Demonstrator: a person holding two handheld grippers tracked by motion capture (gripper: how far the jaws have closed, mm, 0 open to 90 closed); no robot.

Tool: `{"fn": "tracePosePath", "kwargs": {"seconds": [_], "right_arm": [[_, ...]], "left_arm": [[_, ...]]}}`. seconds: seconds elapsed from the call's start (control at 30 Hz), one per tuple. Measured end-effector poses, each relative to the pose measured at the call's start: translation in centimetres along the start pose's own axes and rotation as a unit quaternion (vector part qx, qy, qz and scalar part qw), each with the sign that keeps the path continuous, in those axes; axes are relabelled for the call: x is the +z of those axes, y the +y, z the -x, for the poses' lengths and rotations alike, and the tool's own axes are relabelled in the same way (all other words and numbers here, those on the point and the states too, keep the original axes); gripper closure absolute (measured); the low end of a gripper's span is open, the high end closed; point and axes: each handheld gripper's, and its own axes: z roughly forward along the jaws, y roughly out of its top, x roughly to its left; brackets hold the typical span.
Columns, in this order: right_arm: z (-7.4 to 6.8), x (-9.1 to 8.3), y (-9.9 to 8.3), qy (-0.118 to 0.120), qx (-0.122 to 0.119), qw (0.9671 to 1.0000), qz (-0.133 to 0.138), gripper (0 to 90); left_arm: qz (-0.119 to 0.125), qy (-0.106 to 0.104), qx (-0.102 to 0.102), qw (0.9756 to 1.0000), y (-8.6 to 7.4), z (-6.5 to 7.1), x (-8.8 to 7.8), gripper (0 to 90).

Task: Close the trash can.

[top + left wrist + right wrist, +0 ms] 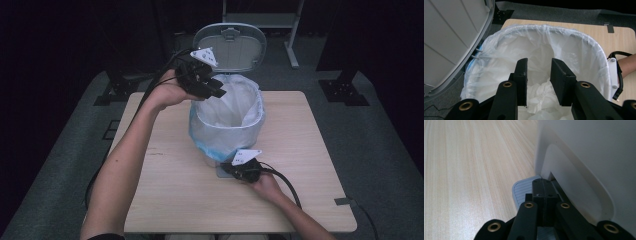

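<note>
Pedal bin with its lid up on the bench

The left hand-held gripper (216, 91) hangs over the bin (227, 131), wrist bent down, jaws apart and empty above the white liner (536, 50). The right hand-held gripper (544, 187) lies low, jaws together, pressing the pedal (522, 191).

The high view is dim, black in its upper corners, with light pooled at centre on the table (180, 200). The two gripper views are brighter; near jaws blur softly along each bottom edge.
</note>
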Motion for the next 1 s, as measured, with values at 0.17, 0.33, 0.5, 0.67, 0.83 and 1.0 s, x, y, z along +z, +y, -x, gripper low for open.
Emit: {"fn": "tracePosePath", "kwargs": {"seconds": [0.17, 0.33, 0.5, 0.67, 0.83, 1.0], "right_arm": [[0.0, 0.0, 0.0, 0.0, 0.0, 1.0, 0.0, 90.0], [0.0, 0.0, 0.0, 0.0, 0.001, 1.0, 0.001, 90.0], [0.0, 0.0, 0.0, 0.0, 0.001, 1.0, 0.001, 90.0], [0.0, 0.0, 0.0, -0.001, 0.003, 1.0, 0.001, 90.0], [0.0, 0.0, 0.0, -0.002, 0.004, 1.0, 0.001, 90.0], [0.0, 0.0, 0.0, -0.001, 0.004, 1.0, 0.001, 90.0]], "left_arm": [[0.01, -0.002, 0.004, 0.9999, 0.1, 0.5, -0.6, 63.5], [0.018, -0.002, 0.001, 0.9998, -0.6, 0.7, -1.1, 61.6], [0.027, 0.0, -0.008, 0.9996, -1.5, 1.0, -1.7, 58.3], [0.033, 0.001, -0.015, 0.9993, -2.4, 1.0, -2.6, 56.7], [0.041, 0.007, -0.022, 0.9989, -3.2, 1.1, -3.2, 53.7], [0.051, 0.009, -0.03, 0.9982, -3.8, 1.2, -3.9, 51.3]]}}
